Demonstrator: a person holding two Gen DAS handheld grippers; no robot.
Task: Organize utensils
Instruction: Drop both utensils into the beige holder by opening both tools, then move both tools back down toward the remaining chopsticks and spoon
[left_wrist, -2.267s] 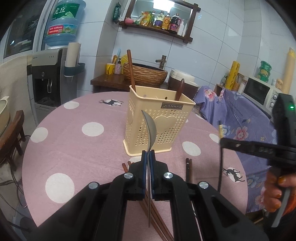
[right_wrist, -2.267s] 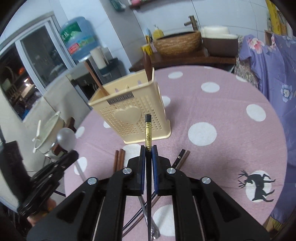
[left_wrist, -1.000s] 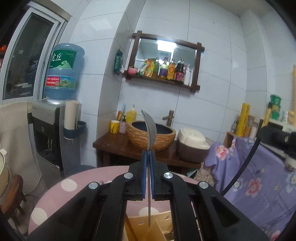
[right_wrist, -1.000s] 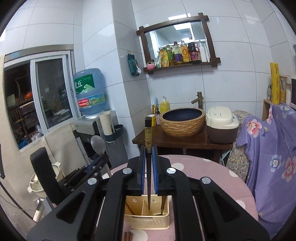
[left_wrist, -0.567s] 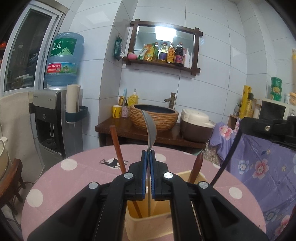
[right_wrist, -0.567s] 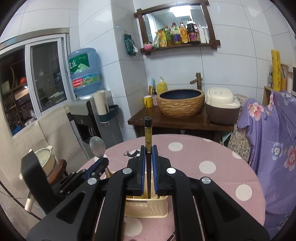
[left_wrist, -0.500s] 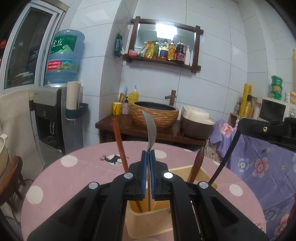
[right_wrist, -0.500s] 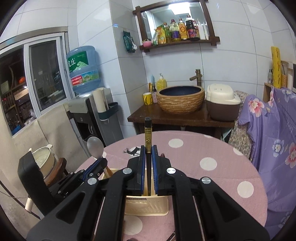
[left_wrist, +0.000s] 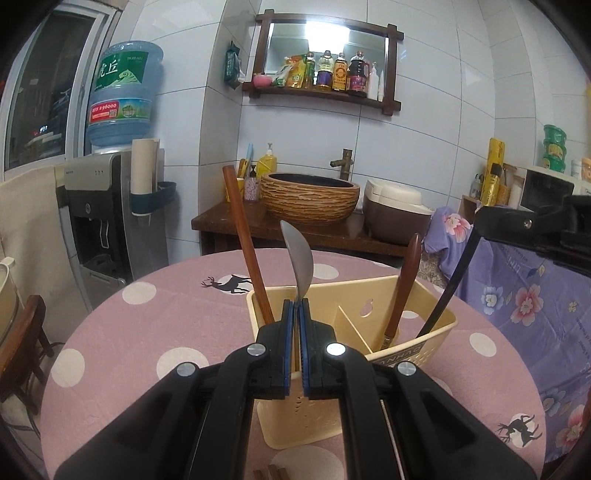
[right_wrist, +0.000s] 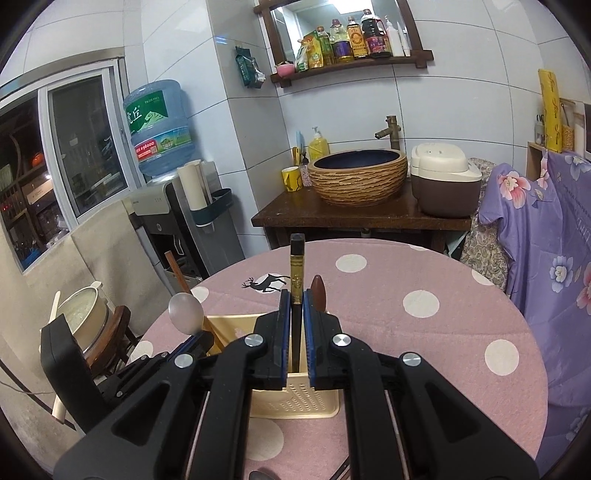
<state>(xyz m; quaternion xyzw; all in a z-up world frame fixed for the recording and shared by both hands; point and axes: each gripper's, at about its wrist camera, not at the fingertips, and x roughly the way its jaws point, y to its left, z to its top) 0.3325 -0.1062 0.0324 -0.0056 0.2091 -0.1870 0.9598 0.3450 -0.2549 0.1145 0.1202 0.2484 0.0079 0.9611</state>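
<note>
- Both of our grippers had come down since a second before: the cream utensil holder (left_wrist: 354, 325), then only a sliver at the bottom edge of the left wrist view, now filled the middle of it, and the wall shelf had slid up the picture.
- We held the left gripper (left_wrist: 295, 314) with its jaws closed on the handle of a metal spoon (left_wrist: 300, 258), bowl upward, over the holder's left compartment.
- We could not tell how deep the spoon's handle reached, since the jaws hid it.
- We held the right gripper (right_wrist: 296, 306) with its jaws clamped on a black chopstick (right_wrist: 296, 266) with a gold band near its upper end.
- From the left wrist view that chopstick (left_wrist: 450, 284) slanted down into the holder's right compartment, its lower end hidden behind the near wall.
- Two brown wooden utensils already stood in the holder: a long handle (left_wrist: 247, 243) leaning in the left compartment and a shorter one (left_wrist: 404, 288) in the right, just left of the chopstick.
- Our holder stood on the pink, white-dotted tabletop (left_wrist: 155, 332), near its middle.
- More brown chopstick ends (left_wrist: 269, 473) lay on the tabletop at the near edge, in front of the holder.
- Far behind stood a woven basin (left_wrist: 309, 197) on a dark wooden stand.
</note>
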